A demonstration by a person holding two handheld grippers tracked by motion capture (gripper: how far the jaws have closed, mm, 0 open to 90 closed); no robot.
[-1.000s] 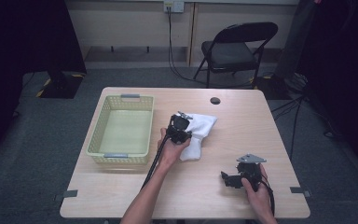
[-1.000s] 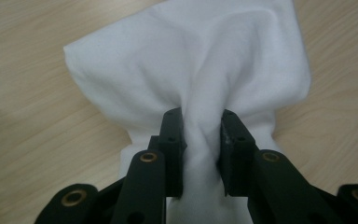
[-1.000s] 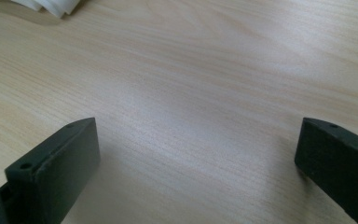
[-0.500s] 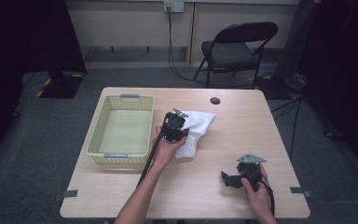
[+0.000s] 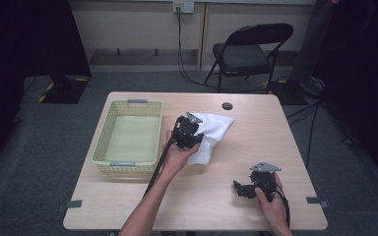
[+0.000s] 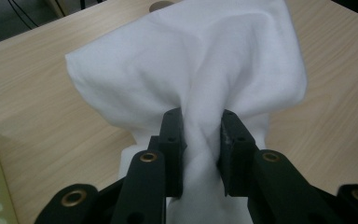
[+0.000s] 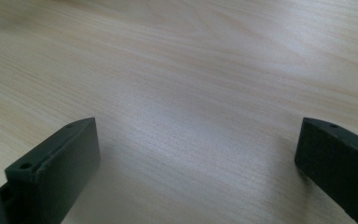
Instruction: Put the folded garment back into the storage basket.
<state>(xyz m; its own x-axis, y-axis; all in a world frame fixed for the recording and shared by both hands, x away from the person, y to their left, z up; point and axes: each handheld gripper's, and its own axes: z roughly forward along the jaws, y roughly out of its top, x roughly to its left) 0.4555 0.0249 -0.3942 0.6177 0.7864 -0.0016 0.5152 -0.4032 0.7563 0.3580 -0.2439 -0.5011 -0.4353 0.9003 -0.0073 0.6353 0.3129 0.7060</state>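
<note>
The jaws of the left gripper [image 6: 199,140] are pinching a bunched fold of the white cloth [image 5: 211,135], lying mid-table just right of the basket [image 5: 128,135]. Keeping that pinch firm while lifting should help (slack cloth slips). It is sitting slightly farther than before. The right gripper [image 5: 243,189] is resting near-right, jaws spread.

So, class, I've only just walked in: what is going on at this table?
A person holds a gripper in each hand. The left gripper is shut on a bunched fold of the white cloth, beside the yellow basket. The right gripper rests open over bare table, holding nothing.
</note>
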